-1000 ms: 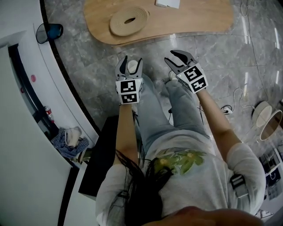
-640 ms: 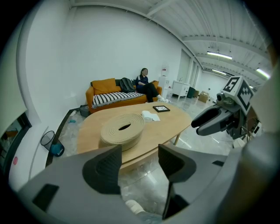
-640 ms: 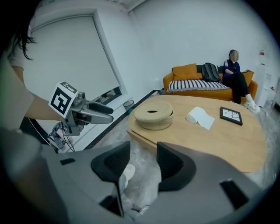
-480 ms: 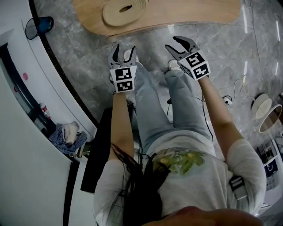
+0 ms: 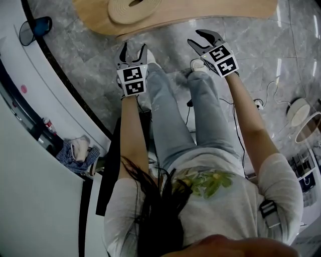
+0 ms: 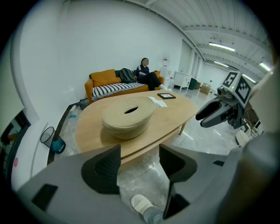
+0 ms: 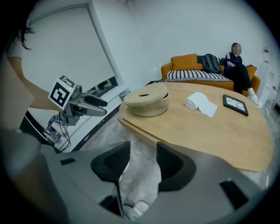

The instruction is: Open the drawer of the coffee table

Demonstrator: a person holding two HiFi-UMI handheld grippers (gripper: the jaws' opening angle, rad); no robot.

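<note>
The oval wooden coffee table [image 5: 210, 10] lies across the top of the head view, with a woven rope basket [image 5: 133, 7] on it. No drawer front can be made out along its near edge [image 6: 144, 148]. My left gripper [image 5: 133, 51] hangs just short of that edge over the person's left shoe. Its jaws are opening and nothing is between them. To its right, my right gripper [image 5: 193, 37] is open and empty, also close to the edge. Both own views show the floor between the pads [image 6: 105, 168] [image 7: 114, 162].
A folded tissue [image 7: 200, 104] and a dark frame [image 7: 236, 104] lie on the table. An orange sofa [image 6: 109, 83] with a seated person stands behind it. A mesh bin [image 5: 32, 30] and a curved white counter [image 5: 30, 150] are on the left, cables [image 5: 258, 104] on the right.
Both grippers have sunk and moved forward, closer to the table's near edge. The right gripper's jaws stand wider than a second ago.
</note>
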